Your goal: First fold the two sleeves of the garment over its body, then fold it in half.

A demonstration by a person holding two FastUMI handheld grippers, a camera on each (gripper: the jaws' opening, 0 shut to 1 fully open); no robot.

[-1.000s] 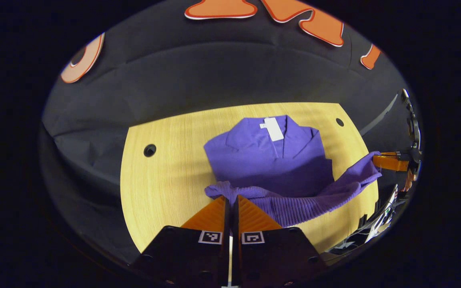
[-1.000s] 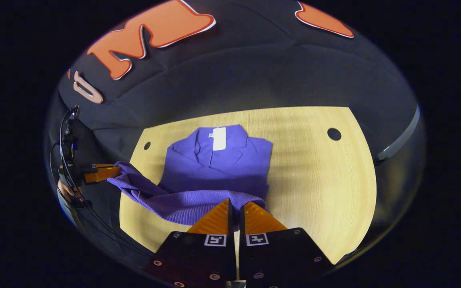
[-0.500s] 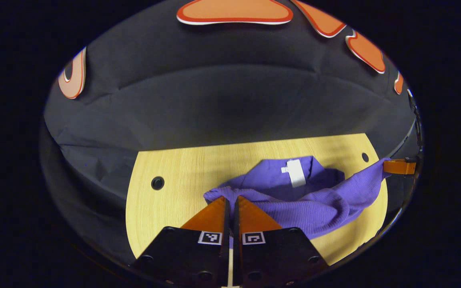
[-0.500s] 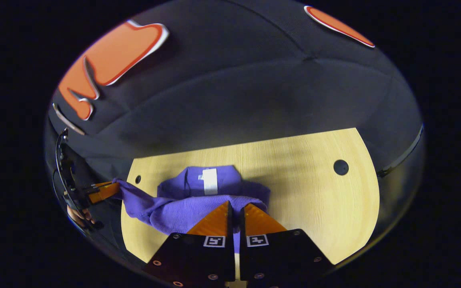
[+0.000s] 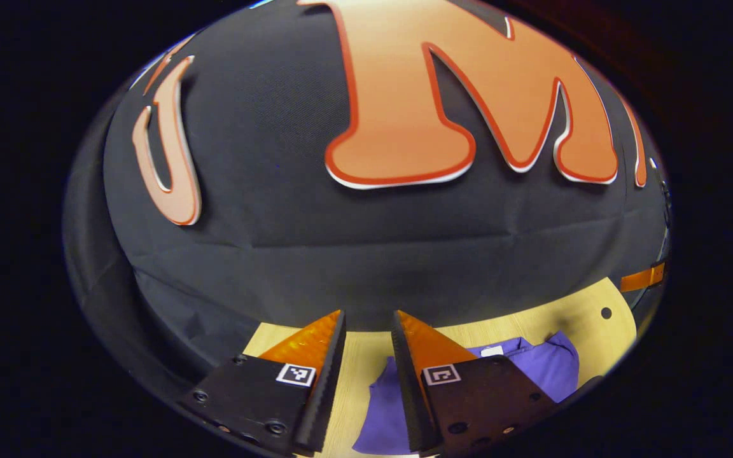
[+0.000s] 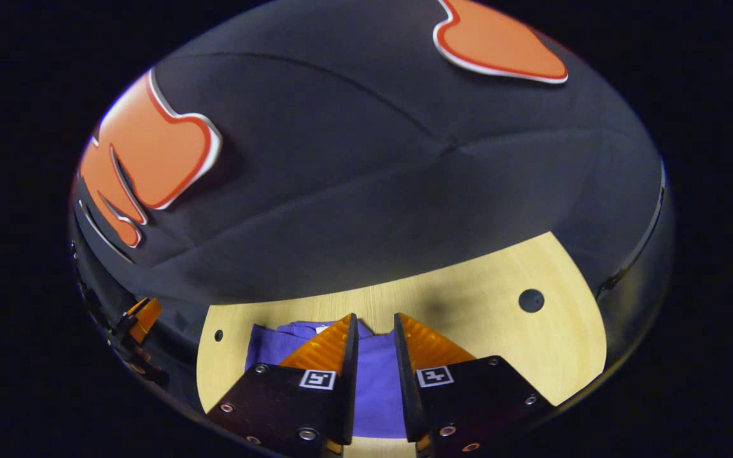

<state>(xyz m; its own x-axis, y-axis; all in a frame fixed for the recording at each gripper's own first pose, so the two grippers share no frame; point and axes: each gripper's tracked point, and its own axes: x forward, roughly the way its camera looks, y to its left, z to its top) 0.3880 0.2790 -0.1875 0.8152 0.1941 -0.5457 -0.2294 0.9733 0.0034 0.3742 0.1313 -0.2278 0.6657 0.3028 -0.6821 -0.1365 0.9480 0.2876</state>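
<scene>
Plenty of room here tbh. In the right gripper view the wooden table (image 6: 500, 331) is bare across the whole right half, with just a small round hole (image 6: 530, 300) in it. The purple garment (image 6: 376, 381) lies flat at bottom centre, so nothing sticks up. The black booth wall (image 6: 373, 191) closes off the far edge of the table.

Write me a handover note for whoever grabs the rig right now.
Left gripper: fingers open, nothing held, above the garment.
Right gripper: fingers open, nothing held, over the garment.
Garment: purple, lying on the wooden table as a compact bundle, white tag on top.
Done: it looks folded over; neither gripper holds it.
Left: confirm the fold is neat, since much of it is hidden.
</scene>
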